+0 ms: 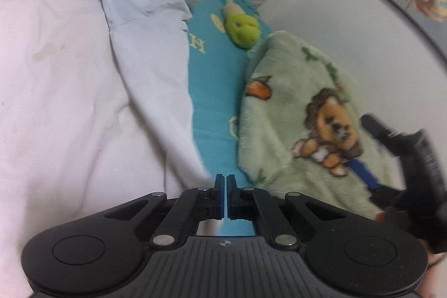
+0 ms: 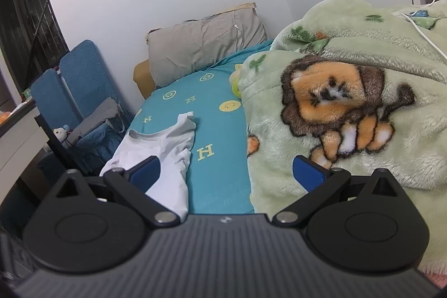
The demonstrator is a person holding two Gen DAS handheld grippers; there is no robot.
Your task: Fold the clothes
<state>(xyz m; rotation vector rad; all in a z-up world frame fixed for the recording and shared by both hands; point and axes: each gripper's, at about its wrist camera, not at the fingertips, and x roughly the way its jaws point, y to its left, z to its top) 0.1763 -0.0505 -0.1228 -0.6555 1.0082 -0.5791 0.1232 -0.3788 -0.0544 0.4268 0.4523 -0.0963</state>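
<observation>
A white T-shirt [image 1: 69, 80] lies crumpled on the teal bed sheet [image 1: 212, 102], its collar and one sleeve pointing to the far end. My left gripper [image 1: 225, 179] hovers just past the shirt's right edge with its jaws pressed together, and no cloth shows between them. In the right wrist view the same T-shirt [image 2: 173, 152] lies left of centre. My right gripper [image 2: 226, 162] stands wide open over the sheet, with its left finger above the shirt and its right finger against the blanket. It also shows, blurred, as the right gripper body [image 1: 405, 158] at the right edge of the left wrist view.
A fluffy green blanket with a lion print [image 2: 335, 108] is heaped on the right of the bed. A grey pillow [image 2: 206, 46] lies at the head, a green plush toy [image 1: 243, 28] beside the blanket. Blue folded padding [image 2: 81, 80] stands left of the bed.
</observation>
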